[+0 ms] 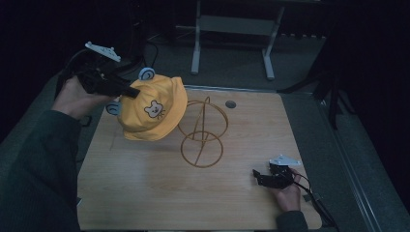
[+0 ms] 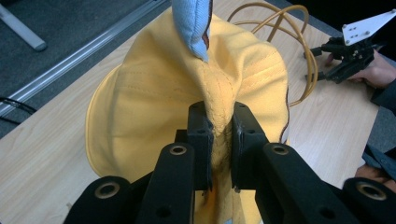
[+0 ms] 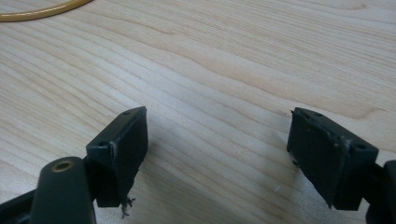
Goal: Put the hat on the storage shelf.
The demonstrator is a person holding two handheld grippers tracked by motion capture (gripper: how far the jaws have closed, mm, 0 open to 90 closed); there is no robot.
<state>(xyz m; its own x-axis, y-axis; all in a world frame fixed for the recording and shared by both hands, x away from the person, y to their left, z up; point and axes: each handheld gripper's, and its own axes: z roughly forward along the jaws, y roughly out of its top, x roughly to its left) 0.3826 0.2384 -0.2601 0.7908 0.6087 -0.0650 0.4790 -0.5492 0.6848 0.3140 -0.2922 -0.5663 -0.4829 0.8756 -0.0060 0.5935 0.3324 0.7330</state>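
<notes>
A yellow child's hat (image 1: 152, 108) with a bear face and light blue ears hangs in the air over the table's far left. My left gripper (image 1: 131, 92) is shut on a fold of its crown, and the left gripper view shows the yellow hat (image 2: 154, 93) pinched between the jaws (image 2: 219, 135) with a blue ear (image 2: 191, 23) above. A gold wire stand (image 1: 202, 133) of rings sits on the table just right of the hat. My right gripper (image 1: 256, 175) rests low at the near right, open, jaws (image 3: 217, 149) wide apart over bare wood.
The wooden table (image 1: 145, 193) has a round grommet hole (image 1: 230, 104) near its far edge. A white metal frame (image 1: 232, 29) stands on the floor beyond. A cable (image 1: 319, 203) trails from the right gripper off the near right corner.
</notes>
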